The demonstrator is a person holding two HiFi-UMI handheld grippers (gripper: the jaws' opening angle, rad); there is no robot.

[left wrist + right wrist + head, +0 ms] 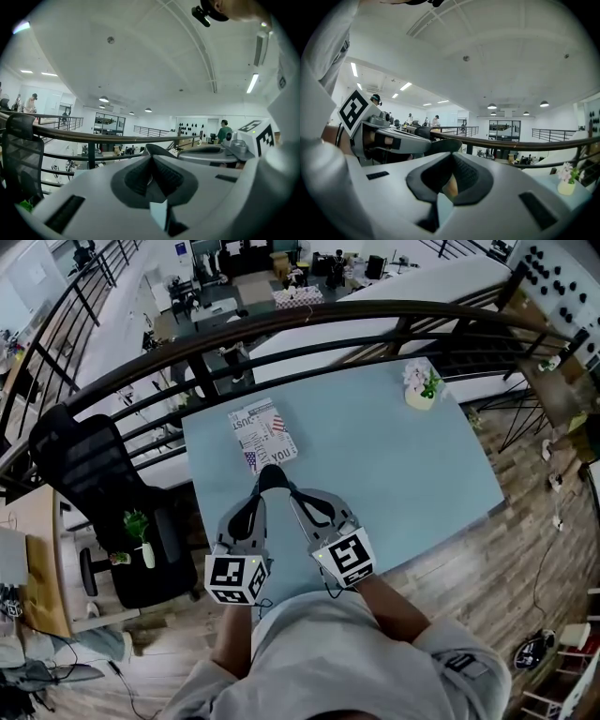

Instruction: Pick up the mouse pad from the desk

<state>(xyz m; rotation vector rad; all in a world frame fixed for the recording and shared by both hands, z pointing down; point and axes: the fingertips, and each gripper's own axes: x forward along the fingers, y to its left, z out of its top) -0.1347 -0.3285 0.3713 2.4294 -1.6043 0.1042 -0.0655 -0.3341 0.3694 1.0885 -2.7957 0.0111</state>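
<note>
The mouse pad (263, 432), printed with a flag and lettering, lies flat at the far left of the pale blue tabletop (403, 474), not yet lifted. Just on its near side the left claw (265, 480) and right claw (280, 481) hang tip to tip, both closed on nothing. I judge this the approach: a claw must next open, drop and pinch the thin near edge. Count: one pad, two claws, one flower pot (421, 387) far right, one black chair (89, 474) off left.
</note>
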